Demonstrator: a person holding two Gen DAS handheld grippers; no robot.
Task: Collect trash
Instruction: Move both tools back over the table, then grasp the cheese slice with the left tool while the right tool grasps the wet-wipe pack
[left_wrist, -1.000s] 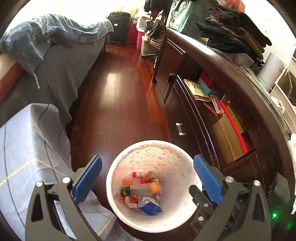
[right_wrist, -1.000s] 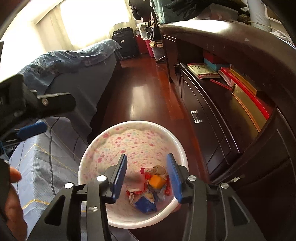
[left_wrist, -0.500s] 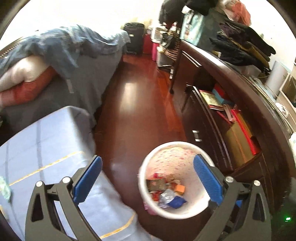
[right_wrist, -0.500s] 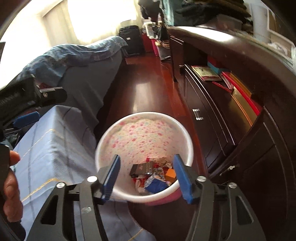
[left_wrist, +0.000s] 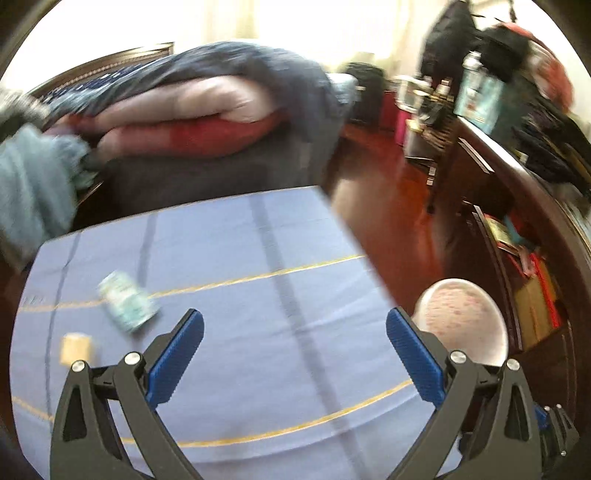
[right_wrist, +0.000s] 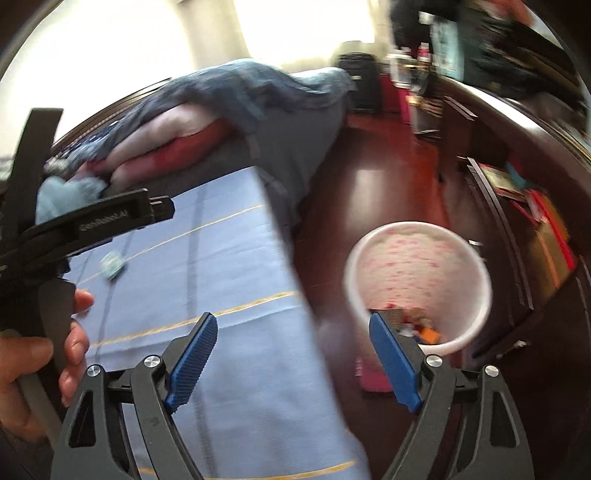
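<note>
A white bin with pink flowers (left_wrist: 491, 321) (right_wrist: 480, 273) stands on the floor right of a table under a blue cloth (left_wrist: 240, 258) (right_wrist: 221, 266); wrappers lie in its bottom (right_wrist: 421, 330). A green-white packet (left_wrist: 127, 304) (right_wrist: 112, 264) and a small tan piece (left_wrist: 75, 349) lie on the cloth at the left. My left gripper (left_wrist: 293, 345) is open and empty above the cloth. My right gripper (right_wrist: 291, 352) is open and empty over the table's edge, left of the bin. The left gripper's body (right_wrist: 92, 221) shows in the right wrist view.
A bed with red and pink pillows (left_wrist: 192, 122) and a blue blanket lies behind the table. A dark wooden dresser (left_wrist: 517, 206) with books runs along the right. Bare red wood floor (left_wrist: 388, 206) lies between them. Both views are motion-blurred.
Both grippers have swung left from over the bin to over the blue cloth. The right gripper has opened wider. The packet and tan piece have come into view.
</note>
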